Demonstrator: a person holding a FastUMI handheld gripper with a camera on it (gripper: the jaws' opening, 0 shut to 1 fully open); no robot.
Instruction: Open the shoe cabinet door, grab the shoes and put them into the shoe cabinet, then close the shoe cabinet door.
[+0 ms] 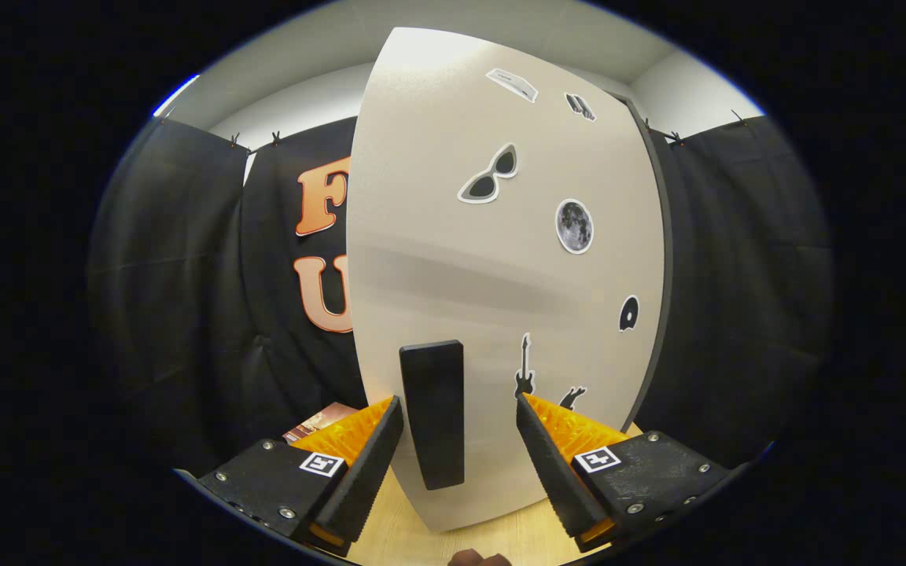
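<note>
Two fingers of the gripper (459, 428) stood wide apart, released, with the dark upright handle (432, 413) of the shoe cabinet door (500, 275) between them; neither finger looked to be pressing on it, and a gap showed on each side, wider on the right. The pale door, dotted with stickers, stood just ahead on the wooden surface (492, 531). The likeliest trouble was a poor grip: if the fingers closed off-centre, the handle sitting nearer the left finger, they might catch only its edge and slip off when the door was pulled. Pulling at an angle to the hinge could also drag the whole cabinet across the surface. No shoes could be made out.
</note>
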